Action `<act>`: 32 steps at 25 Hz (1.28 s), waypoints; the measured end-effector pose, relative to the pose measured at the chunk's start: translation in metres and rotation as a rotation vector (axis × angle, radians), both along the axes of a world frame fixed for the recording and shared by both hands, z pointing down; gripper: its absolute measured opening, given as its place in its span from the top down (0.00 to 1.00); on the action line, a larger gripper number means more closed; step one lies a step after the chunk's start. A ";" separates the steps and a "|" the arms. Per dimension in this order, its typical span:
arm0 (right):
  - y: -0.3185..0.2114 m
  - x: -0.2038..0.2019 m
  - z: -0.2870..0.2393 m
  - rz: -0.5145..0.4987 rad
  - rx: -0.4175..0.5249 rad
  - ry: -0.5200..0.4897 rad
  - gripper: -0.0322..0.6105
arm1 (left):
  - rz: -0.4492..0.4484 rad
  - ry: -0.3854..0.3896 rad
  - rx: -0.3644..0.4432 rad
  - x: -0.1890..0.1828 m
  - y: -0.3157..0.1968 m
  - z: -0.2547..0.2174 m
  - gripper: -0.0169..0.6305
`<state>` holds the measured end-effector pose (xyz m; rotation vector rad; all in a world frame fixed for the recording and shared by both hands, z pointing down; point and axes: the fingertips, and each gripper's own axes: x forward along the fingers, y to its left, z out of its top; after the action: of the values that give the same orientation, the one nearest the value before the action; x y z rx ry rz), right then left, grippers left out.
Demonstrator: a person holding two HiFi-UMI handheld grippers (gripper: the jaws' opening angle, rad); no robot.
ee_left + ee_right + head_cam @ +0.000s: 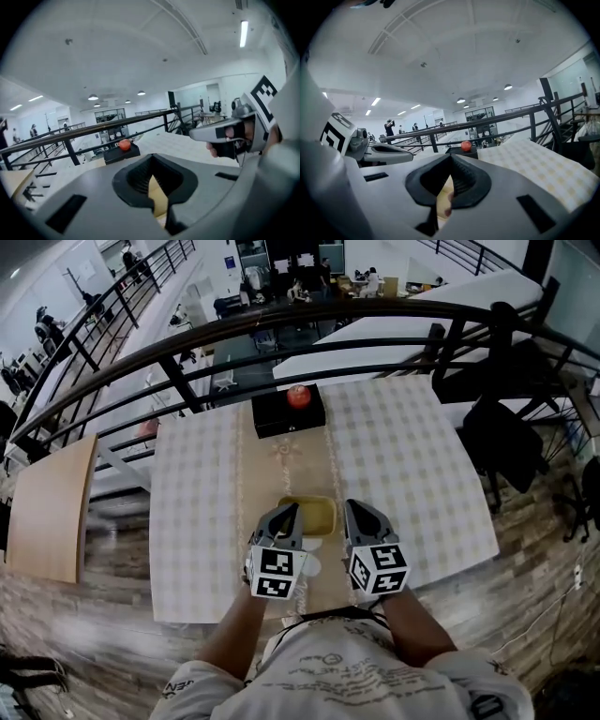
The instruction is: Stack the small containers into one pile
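A small yellow square container point(314, 516) sits on the beige runner in the middle of the checked table point(412, 465). My two grippers are held side by side over the table's near edge, tilted upward. The left gripper point(288, 513) is by the container's left near corner, and the right gripper point(353, 510) by its right side. Both are shut with nothing between their jaws. In the left gripper view the left gripper point(152, 157) has its tips meeting, with a yellow surface showing through the gap behind them. The right gripper point(451, 157) looks the same. A small white object point(310, 566) lies partly hidden under the left gripper.
A black box point(286, 416) with a red apple point(298, 396) on it stands at the table's far edge. A dark railing point(281, 324) runs behind the table. A wooden board point(52, 507) lies to the left and a black chair point(506, 442) to the right.
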<state>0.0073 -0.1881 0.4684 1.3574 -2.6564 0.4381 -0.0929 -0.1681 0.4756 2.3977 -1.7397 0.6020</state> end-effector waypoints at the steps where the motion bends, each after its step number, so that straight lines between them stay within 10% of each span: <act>1: 0.005 -0.004 -0.007 -0.003 0.024 0.004 0.96 | -0.032 0.023 0.023 -0.006 0.004 -0.013 0.96; 8: 0.018 -0.024 -0.041 -0.023 0.147 0.011 0.96 | -0.101 0.076 0.167 -0.026 0.022 -0.062 0.96; 32: 0.034 -0.057 -0.017 -0.039 0.118 0.100 0.96 | -0.084 0.077 0.141 -0.053 0.030 -0.045 0.96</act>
<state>-0.0499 -0.1545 0.4510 1.3183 -2.6583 0.2065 -0.1458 -0.1377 0.4305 2.3875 -1.8982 0.3827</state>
